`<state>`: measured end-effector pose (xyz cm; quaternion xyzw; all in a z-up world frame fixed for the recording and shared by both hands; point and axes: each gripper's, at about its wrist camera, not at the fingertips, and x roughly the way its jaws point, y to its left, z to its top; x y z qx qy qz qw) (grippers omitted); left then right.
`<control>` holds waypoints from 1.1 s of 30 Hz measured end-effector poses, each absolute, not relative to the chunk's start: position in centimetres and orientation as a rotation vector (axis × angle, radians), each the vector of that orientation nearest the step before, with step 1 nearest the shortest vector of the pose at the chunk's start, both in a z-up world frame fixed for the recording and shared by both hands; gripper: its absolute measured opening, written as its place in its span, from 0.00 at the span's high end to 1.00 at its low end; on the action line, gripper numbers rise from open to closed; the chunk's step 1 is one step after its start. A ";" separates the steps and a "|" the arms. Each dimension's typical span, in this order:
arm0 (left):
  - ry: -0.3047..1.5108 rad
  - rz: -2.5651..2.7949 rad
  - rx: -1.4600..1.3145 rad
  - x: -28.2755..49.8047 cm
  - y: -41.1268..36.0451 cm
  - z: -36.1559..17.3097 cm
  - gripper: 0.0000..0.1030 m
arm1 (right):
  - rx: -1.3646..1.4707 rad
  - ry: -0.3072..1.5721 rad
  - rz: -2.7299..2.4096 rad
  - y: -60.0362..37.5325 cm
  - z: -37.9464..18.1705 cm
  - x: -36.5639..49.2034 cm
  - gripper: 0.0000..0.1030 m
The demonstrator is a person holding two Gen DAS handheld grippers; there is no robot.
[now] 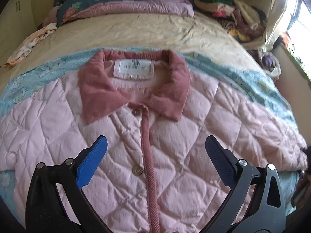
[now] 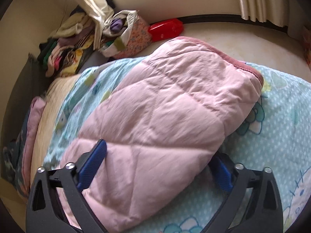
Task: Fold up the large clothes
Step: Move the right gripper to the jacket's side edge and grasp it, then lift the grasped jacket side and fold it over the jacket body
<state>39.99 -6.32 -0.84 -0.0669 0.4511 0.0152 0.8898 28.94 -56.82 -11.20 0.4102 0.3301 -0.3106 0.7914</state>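
A pink quilted jacket [image 1: 175, 136] with a dusty-rose collar [image 1: 134, 89] lies face up and buttoned on a light blue patterned sheet [image 1: 38, 77]. My left gripper [image 1: 156, 155] is open and empty, hovering above the chest, its blue pads either side of the rose placket [image 1: 149, 165]. In the right wrist view a sleeve of the jacket [image 2: 165, 116] lies on the sheet [image 2: 281, 136]. My right gripper [image 2: 159, 167] is open, its pads either side of the sleeve near its upper end; the right pad is partly hidden under the fabric.
The bed has a cream cover [image 1: 145, 31] beyond the sheet. Folded quilts [image 1: 116, 5] lie at the head. A pile of clothes [image 1: 233, 15] sits at the far right by the window [image 1: 299, 29]. A red case [image 2: 167, 29] lies by the wall.
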 end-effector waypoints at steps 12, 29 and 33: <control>0.879 0.014 -0.147 37.4 -4.8 3.0 0.08 | 0.646 0.511 -0.429 -51.9 -1.8 29.7 0.82; 0.797 -0.074 -0.180 34.5 -1.5 9.9 0.08 | 0.308 0.362 -0.141 -37.0 12.5 30.5 0.83; 0.788 -0.117 -0.239 33.9 0.1 10.3 0.08 | 0.258 0.349 -0.087 -33.3 14.0 30.7 0.83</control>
